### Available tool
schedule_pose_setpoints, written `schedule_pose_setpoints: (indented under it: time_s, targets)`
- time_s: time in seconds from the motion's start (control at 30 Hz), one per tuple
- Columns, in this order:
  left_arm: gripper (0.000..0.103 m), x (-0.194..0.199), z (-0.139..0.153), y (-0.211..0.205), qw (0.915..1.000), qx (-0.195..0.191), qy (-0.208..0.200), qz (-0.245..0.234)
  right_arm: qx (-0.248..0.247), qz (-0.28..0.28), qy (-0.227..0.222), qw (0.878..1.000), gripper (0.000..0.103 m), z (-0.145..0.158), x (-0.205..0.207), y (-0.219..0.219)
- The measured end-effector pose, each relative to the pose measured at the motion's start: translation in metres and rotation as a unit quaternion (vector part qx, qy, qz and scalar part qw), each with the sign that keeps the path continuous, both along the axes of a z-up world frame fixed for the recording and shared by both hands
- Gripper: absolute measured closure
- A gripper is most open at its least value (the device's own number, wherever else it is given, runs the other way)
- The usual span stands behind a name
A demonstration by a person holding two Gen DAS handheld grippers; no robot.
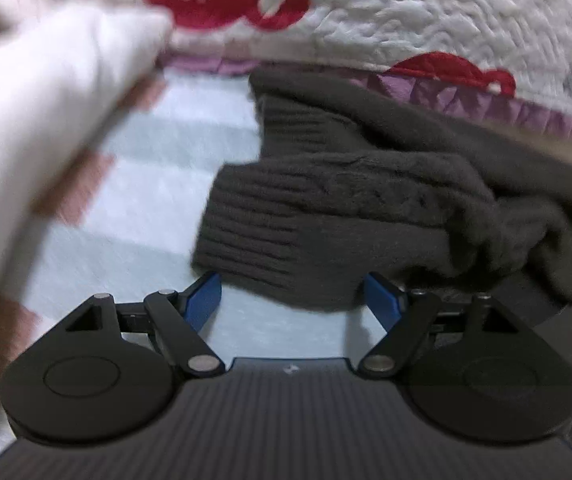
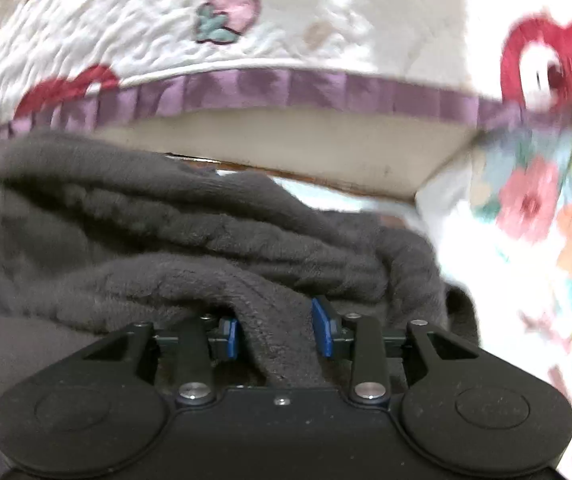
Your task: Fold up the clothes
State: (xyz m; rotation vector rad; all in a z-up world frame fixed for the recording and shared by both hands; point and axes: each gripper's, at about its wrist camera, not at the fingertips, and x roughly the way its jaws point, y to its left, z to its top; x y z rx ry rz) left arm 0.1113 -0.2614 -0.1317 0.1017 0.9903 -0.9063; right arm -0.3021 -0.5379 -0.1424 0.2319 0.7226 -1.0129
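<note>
While the dark grey knit sweater point(image 1: 366, 208) lay bunched on the pale checked sheet point(image 1: 134, 184), the fold looked to be between grips — nothing was yet squared up. The left gripper point(image 1: 292, 300) hung released, its blue pads either side of the ribbed cuff point(image 1: 254, 240) without pressing it. The right gripper point(image 2: 276, 330) stood parted too, a fleecy fold draped between its pads, seemingly loose. Next, each would likely need a clean pinch on an edge, then a pull to spread the heap flat. At the far side, the quilted blanket point(image 2: 126, 32) with purple trim point(image 2: 270, 88) crowded the sweater, and a blurred white cloth point(image 1: 46, 120) filled the left.
</note>
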Motion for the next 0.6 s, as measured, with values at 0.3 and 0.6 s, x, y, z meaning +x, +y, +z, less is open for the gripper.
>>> schedule_pose_setpoints:
  time_s: [0.3,0.6]
  targets:
    - [0.02,0.029,-0.005,0.011,0.9916,-0.059,0.094,0.067,0.031,-0.009,-0.051,0.998,0.059,-0.019,-0.02,-0.013]
    - [0.093,0.011,0.009,-0.009,0.9987,-0.026,0.0,0.044,-0.081,-0.02,-0.064,0.994,0.095,0.07,-0.026,0.011]
